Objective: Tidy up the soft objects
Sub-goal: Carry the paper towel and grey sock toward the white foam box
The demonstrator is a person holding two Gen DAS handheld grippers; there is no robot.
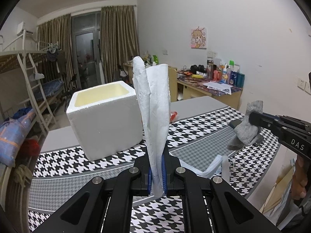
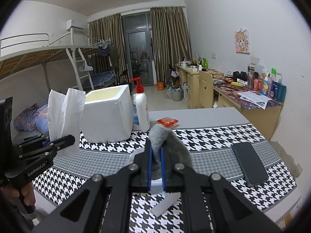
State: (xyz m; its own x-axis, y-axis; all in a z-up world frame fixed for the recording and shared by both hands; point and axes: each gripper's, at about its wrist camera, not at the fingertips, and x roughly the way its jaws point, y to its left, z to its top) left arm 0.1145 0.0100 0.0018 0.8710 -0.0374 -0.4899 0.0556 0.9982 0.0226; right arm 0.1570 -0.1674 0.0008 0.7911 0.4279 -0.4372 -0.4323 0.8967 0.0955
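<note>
My left gripper point(image 1: 157, 167) is shut on a white paper towel point(image 1: 155, 104) that stands up above the table; it also shows in the right wrist view point(image 2: 64, 116), held by the left gripper point(image 2: 58, 141). My right gripper point(image 2: 156, 155) is shut on a grey sock point(image 2: 165, 136), held above the table; in the left wrist view the sock point(image 1: 246, 128) hangs from the right gripper point(image 1: 254, 119) at the right. An open white foam box point(image 1: 103, 116) stands on the houndstooth mat point(image 1: 194, 128), left of both grippers; it also shows in the right wrist view point(image 2: 107, 116).
A face mask point(image 1: 213, 167) lies on the mat below the grippers. A black phone point(image 2: 249, 164) lies at the mat's right. A white pump bottle point(image 2: 141, 106) and a red packet point(image 2: 167, 121) sit behind the box. A desk point(image 2: 243, 101) stands along the right wall.
</note>
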